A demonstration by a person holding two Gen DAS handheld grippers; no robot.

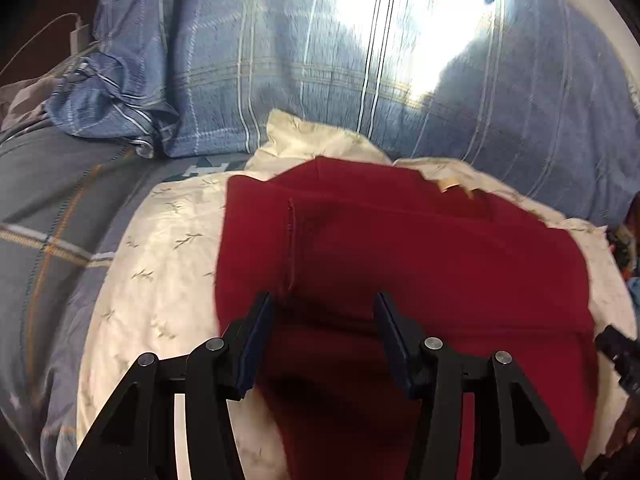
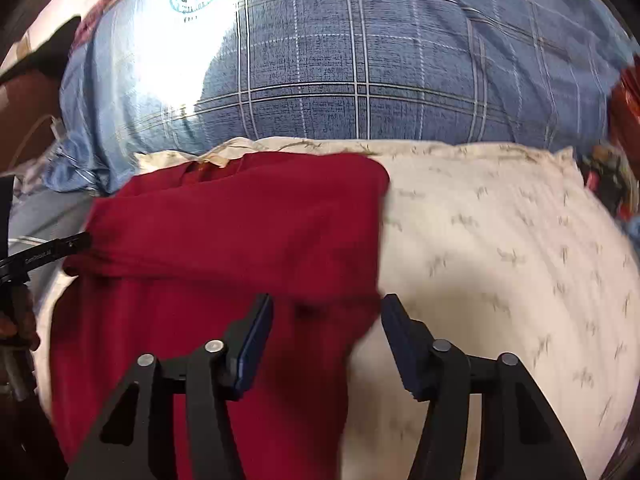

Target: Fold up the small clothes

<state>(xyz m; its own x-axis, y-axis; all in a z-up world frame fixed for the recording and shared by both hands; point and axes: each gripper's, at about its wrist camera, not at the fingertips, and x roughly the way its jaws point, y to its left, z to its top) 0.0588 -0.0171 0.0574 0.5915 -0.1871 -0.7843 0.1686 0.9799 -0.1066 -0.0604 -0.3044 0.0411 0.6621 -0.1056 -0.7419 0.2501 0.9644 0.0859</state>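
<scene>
- On the cream leaf-print cloth point(image 2: 500, 248) that covers the near part of the bed lies the red garment point(image 1: 400, 248), spread mostly flat, with blue plaid bedding point(image 2: 360, 60) rising behind it.
- Left gripper point(image 1: 322, 312): jaws parted, nothing between them, poised over the near middle of the garment beside a vertical seam line point(image 1: 291, 240); whether the fingertips touch the fabric cannot be told.
- Right gripper point(image 2: 326, 314): likewise released and empty, straddling the garment's right-hand edge, with its left finger over red fabric and its right finger over the cream cloth.
- In the right wrist view an upper layer of the garment appears already doubled over a lower one, its folded edge running across in front of the gripper; the exact kind of garment cannot be made out.
- Handling, as a judgement: the fabric looks soft, light and limp, somewhat thick like a knit or fleece. It should drape and sag when lifted, will not hold a shape unsupported, and is not fragile.
- Grip, as a judgement: a pinch near a corner or along a free edge, taking all layers together, would carry the fold cleanly; a grip in mid-panel would only bunch it.
- Risk, as a judgement: the cream cloth beneath is equally soft and could be caught in the same pinch, so a shallow bite on the red edge alone is advisable.
- At the left margin of the right wrist view, the other tool point(image 2: 44, 256) is partly visible.
</scene>
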